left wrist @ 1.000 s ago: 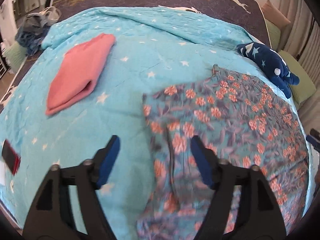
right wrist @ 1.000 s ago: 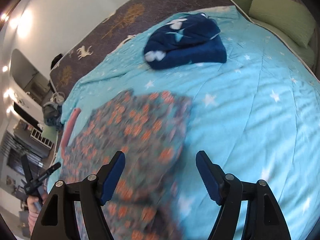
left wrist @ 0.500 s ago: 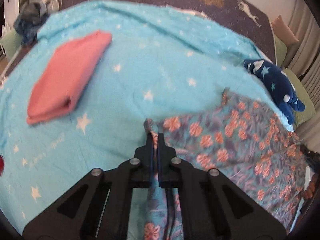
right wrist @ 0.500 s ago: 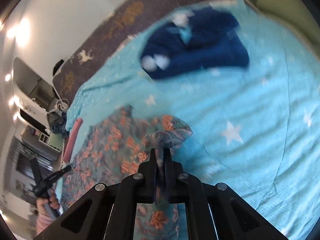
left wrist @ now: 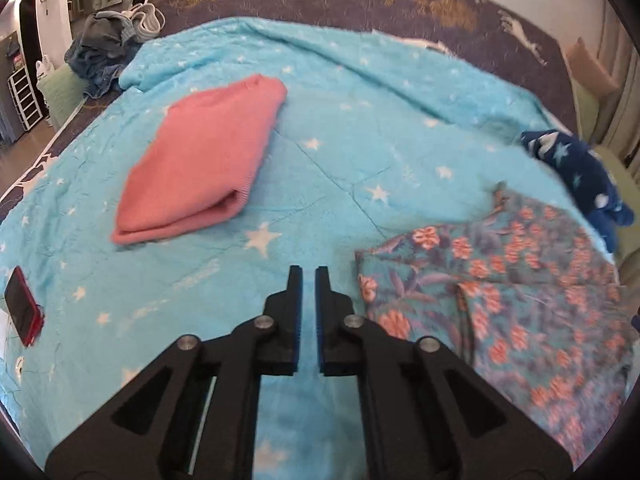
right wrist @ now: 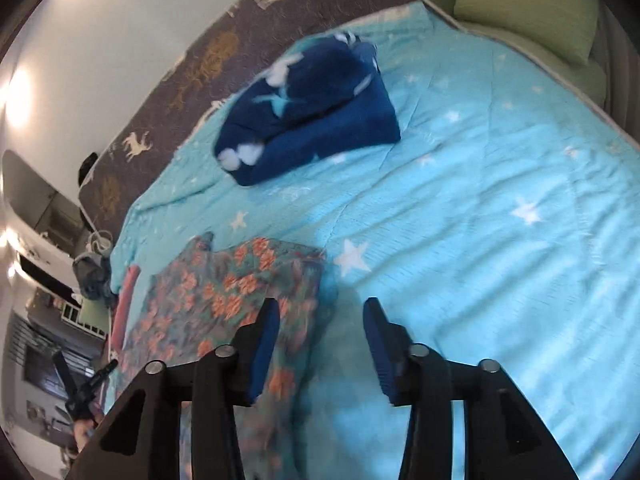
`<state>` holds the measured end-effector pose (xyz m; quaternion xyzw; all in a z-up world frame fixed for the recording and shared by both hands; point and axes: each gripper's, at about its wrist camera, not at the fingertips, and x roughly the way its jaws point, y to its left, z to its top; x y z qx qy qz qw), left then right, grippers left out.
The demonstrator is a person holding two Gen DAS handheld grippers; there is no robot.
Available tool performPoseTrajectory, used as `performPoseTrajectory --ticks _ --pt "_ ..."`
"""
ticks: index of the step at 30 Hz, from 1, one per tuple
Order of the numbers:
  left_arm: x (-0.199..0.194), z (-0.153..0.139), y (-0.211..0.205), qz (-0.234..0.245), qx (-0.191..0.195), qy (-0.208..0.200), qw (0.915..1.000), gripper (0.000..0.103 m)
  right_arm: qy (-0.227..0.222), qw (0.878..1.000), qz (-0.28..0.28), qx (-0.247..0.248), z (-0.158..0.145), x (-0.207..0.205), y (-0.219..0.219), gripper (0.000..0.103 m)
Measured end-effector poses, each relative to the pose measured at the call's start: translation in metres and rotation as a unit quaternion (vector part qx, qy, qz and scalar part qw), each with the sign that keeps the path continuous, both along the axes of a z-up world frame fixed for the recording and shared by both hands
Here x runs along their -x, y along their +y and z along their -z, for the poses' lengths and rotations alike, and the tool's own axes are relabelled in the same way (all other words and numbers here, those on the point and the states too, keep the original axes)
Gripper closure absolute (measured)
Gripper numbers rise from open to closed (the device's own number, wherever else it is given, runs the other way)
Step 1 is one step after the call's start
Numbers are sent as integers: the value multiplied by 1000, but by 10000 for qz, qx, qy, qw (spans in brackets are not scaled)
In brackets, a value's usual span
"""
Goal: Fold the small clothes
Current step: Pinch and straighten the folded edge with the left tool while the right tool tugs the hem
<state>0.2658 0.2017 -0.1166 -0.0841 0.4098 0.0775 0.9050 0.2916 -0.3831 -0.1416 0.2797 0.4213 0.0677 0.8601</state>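
A teal floral garment with orange flowers (left wrist: 500, 300) lies folded over on the light blue star blanket (left wrist: 340, 152); it also shows in the right wrist view (right wrist: 224, 304). My left gripper (left wrist: 308, 276) hovers just left of the garment's left edge, its jaws nearly together with a narrow gap and nothing between them. My right gripper (right wrist: 320, 320) is open and empty above the garment's right edge; its left finger (right wrist: 266, 332) overlaps the fabric.
A folded pink garment (left wrist: 204, 164) lies at the left. A dark blue star-patterned garment (right wrist: 308, 108) lies at the far right of the bed (left wrist: 580, 176). A red phone (left wrist: 22, 304) sits near the left edge. Green pillows (right wrist: 524, 4) and a clothes heap (left wrist: 104, 52) border the bed.
Both grippers were shut on corners of the floral garment half a second ago. They have let go; the right one has opened wide, the left one only slightly and moved left.
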Motion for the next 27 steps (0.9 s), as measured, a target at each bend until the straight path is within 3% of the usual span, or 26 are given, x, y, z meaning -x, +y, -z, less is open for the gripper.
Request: performPoseTrajectory --ticks 5,9,13,15,16,17,18,21,24,27 --pt "37 -18 -14 633 556 -205 9962 74 -82 9965 -712 438 -23 49 25 57" --pt "54 -8 -54 1414 621 47 9880 49 -24 9875 -1091 1141 -18 80 62 53" --pt "41 19 -89 1620 352 540 9847 51 223 9822 -1085 1520 2 88 77 53" --pt "36 25 -95 1567 363 527 9856 87 198 9819 -962 1622 6 85 81 54" --pt "35 22 -94 1549 540 514 9851 88 159 9807 -879 1742 7 84 82 57" --pt "36 18 -90 1443 684 463 9861 90 172 9792 -748 1879 7 83 83 85" --pt "40 12 -84 1386 843 344 9862 91 211 9790 -628 1928 7 82 80 98" --pt "51 9 -70 1262 771 222 9888 90 338 9927 -284 1121 10 84 53 98" --pt "55 28 -62 1273 1076 371 9853 88 466 9972 -266 526 23 87 38 97" --pt "65 24 -63 1235 998 173 9872 84 457 9979 -255 385 18 93 36 88"
